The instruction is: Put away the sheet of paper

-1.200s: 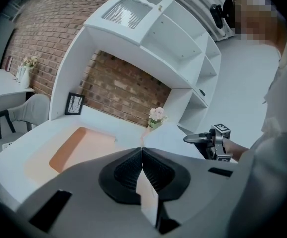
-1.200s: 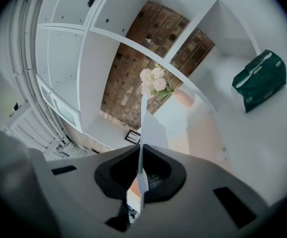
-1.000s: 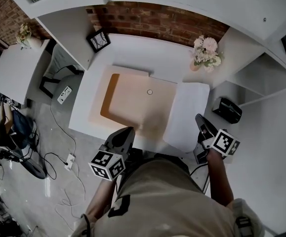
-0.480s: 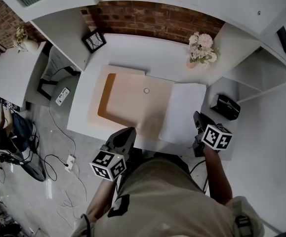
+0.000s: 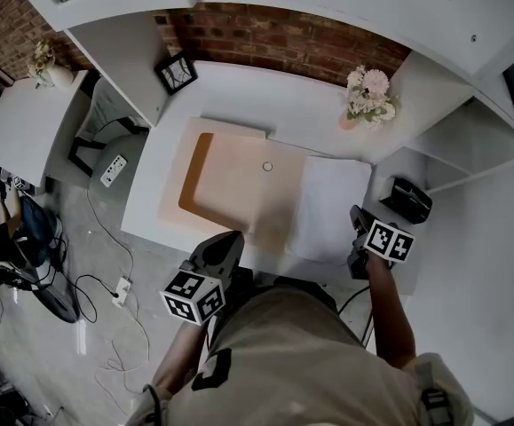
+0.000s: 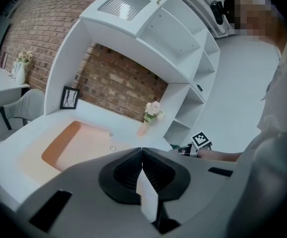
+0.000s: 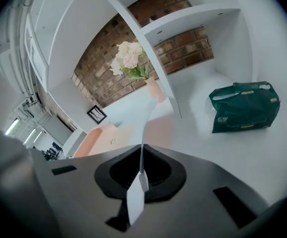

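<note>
The white sheet of paper (image 5: 330,204) lies on the white desk (image 5: 239,96), right of an orange mat (image 5: 230,180). My right gripper (image 5: 357,217) is at the sheet's near right corner, shut on its edge. In the right gripper view the sheet (image 7: 146,125) rises edge-on, curved, out of the shut right gripper (image 7: 142,157). My left gripper (image 5: 231,238) hovers at the desk's front edge, below the mat. Its jaws (image 6: 142,150) are pressed together with nothing from the desk between them.
A vase of pale flowers (image 5: 368,96) stands at the back right and a small picture frame (image 5: 177,72) at the back left. A dark green bag (image 7: 242,107) sits on the low shelf to the right. A small ring (image 5: 267,166) lies on the mat. White shelving surrounds the desk.
The right gripper has shifted a little toward the desk along the sheet's right edge, and the sheet looks slightly shorter and bowed. The left gripper has stayed where it was.
</note>
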`<move>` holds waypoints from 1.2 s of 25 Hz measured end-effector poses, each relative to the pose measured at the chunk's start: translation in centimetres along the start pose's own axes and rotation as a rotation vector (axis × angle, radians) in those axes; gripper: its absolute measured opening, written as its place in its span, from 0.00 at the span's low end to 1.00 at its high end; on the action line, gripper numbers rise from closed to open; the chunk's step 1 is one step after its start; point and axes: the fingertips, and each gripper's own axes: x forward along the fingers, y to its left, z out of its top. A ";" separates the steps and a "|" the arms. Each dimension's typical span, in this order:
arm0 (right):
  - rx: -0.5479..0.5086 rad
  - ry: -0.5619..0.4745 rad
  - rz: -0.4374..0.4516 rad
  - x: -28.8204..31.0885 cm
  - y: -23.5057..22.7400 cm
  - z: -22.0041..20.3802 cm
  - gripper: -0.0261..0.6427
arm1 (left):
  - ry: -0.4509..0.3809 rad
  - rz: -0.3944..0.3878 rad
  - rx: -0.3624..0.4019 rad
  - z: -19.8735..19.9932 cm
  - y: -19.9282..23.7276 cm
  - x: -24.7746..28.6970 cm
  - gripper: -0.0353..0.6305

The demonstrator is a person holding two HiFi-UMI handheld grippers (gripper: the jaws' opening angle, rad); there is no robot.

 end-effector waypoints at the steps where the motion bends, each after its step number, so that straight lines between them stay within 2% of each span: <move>1: 0.027 -0.006 0.007 0.1 -0.2 0.0 0.08 | 0.002 -0.001 0.000 0.0 0.1 0.0 0.08; 4: 0.086 -0.011 0.010 0.7 -0.9 -0.1 0.08 | 0.011 -0.008 -0.001 0.1 0.1 0.1 0.08; 9: 0.053 0.007 -0.051 1.5 -2.7 -0.5 0.08 | 0.014 -0.021 0.015 0.7 -0.2 0.4 0.08; 18: 0.107 0.023 -0.067 2.4 -4.1 -1.2 0.08 | 0.044 -0.024 0.009 0.1 0.0 0.7 0.08; 30: 0.142 0.027 -0.072 3.2 -3.8 -1.5 0.08 | 0.037 -0.004 -0.025 -0.5 1.2 -0.1 0.08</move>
